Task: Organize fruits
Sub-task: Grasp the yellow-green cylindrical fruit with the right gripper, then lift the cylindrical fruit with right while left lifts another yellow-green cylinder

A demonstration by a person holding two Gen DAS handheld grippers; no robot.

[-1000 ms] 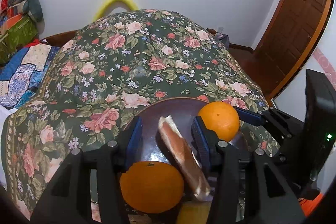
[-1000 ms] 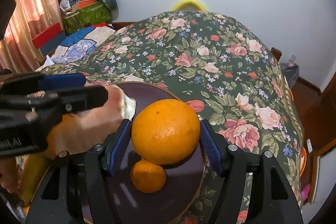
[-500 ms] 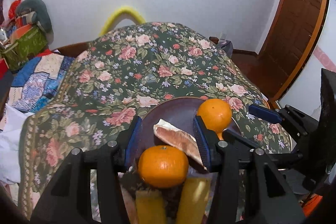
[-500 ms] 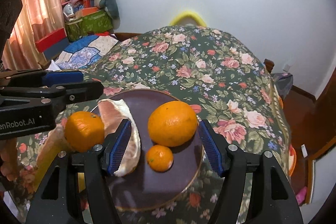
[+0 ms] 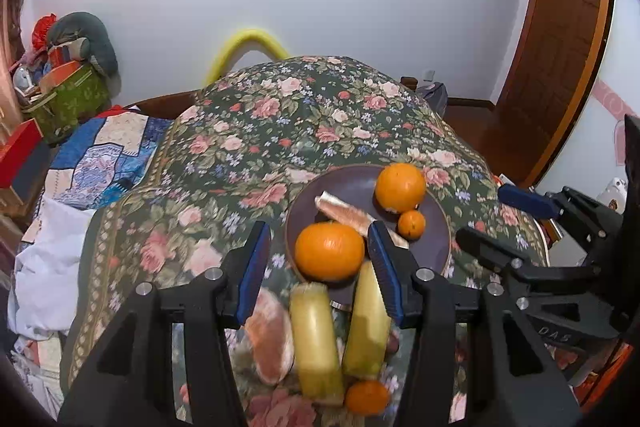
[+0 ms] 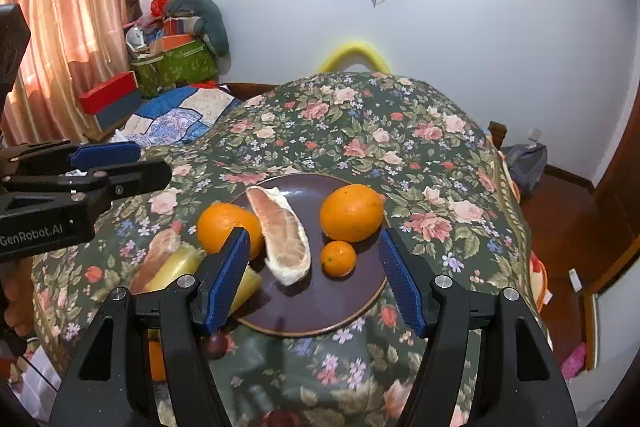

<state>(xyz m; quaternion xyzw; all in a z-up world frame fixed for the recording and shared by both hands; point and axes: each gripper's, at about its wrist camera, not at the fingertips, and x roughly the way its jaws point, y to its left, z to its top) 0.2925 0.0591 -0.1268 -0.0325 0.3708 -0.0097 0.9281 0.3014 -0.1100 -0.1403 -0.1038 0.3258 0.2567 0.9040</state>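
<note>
Plainly, the orange [image 6: 228, 227] at the near-left rim of the dark plate [image 6: 312, 311] could roll off onto the floral worktop [image 6: 360, 131] if a finger brushes it, since it sits right at the edge. The left gripper [image 5: 318, 271] and the right gripper [image 6: 314, 281] both stand wide open above the fruit, holding nothing.

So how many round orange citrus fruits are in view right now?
4: a large orange and small tangerine on the plate, another orange at its left rim, one on the cloth. More may be hidden.
</note>
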